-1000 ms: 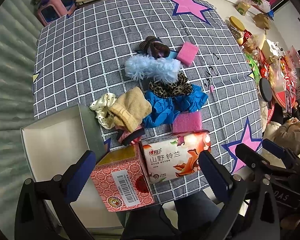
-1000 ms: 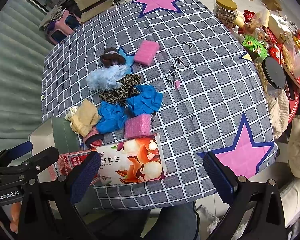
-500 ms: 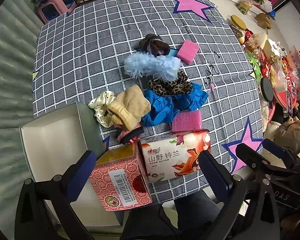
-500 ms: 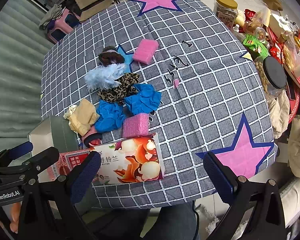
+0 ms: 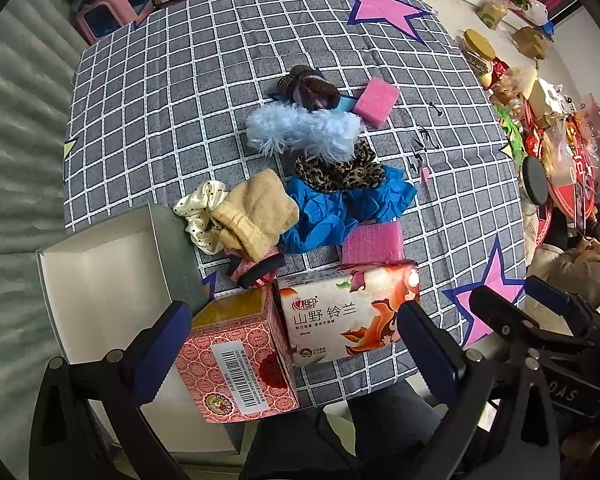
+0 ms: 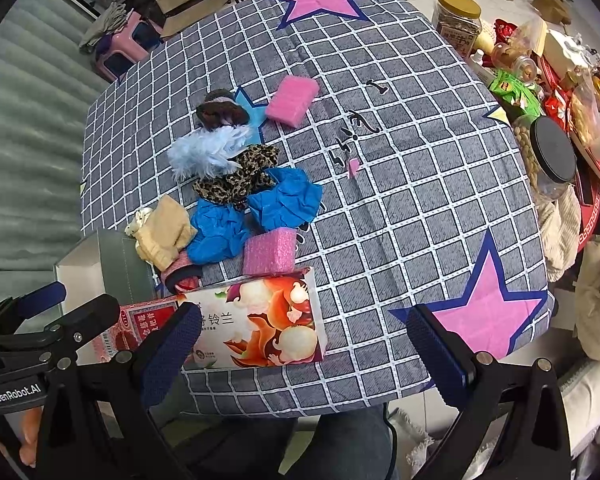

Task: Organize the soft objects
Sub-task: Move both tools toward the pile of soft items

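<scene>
Left gripper [image 5: 296, 344] was spread wide, holding nothing, hovering over the near table edge. Right gripper [image 6: 308, 350] likewise released and empty, off to the right of it. Grey checked tablecloth with pink stars [image 5: 204, 92] covered the table.

Soft pile sat ahead of both grippers, well apart from the fingers: fluffy pale-blue furry scrunchie [image 5: 300, 132] farthest in the clump, dark brown knitted scrunchie [image 5: 310, 88] just beyond it, leopard-print fabric scrunchie [image 5: 336, 172] touching crumpled bright-blue cloth [image 5: 340, 208]. Beige knitted sock-like piece [image 5: 256, 212] lay left of the blue cloth, overlapping a cream polka-dot satin scrunchie [image 5: 200, 212]. Red-and-black band [image 5: 256, 270] poked out under the beige piece.

Two pink foam sponges: one far [image 5: 376, 100], beside the brown scrunchie; one near [image 5: 374, 242], touching the floral white tissue pack [image 5: 348, 316]. Red patterned tissue box with barcode [image 5: 240, 364] sat between the left fingers, untouched. Open white cardboard box [image 5: 100, 280] lay to the left gripper's left.
</scene>
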